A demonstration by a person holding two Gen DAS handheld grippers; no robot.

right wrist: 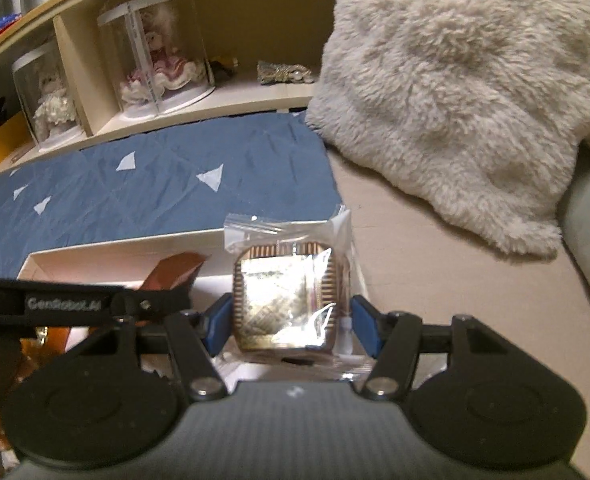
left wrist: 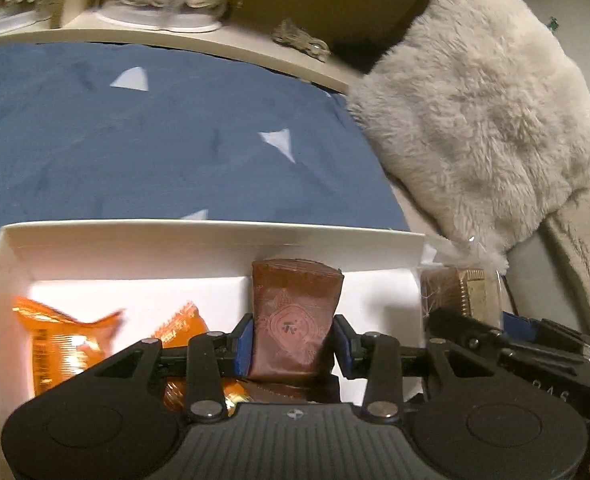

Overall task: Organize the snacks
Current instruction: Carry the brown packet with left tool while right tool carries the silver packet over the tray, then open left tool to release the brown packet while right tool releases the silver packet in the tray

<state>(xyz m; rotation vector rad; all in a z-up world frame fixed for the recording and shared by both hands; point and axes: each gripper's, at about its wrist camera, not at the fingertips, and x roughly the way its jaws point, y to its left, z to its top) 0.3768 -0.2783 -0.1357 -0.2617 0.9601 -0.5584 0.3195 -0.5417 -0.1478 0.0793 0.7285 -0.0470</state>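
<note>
The left gripper (left wrist: 293,342) jaws clamp an upright brown packet (left wrist: 295,320) above the white box (left wrist: 215,236); the right gripper (right wrist: 291,322) jaws grip a clear-wrapped gold snack (right wrist: 285,300) at the box's right edge.

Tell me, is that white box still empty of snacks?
No. The white box already holds orange snack packets, and the left tool holds a brown packet above them.

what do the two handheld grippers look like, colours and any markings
Both are matte black: a ribbed grey-black body with two round discs, silver rivets on angled linkage arms, and blue pads on the fingers. The left gripper and right gripper match. The left one carries white "GenRobot.AI" lettering on its side.
</note>
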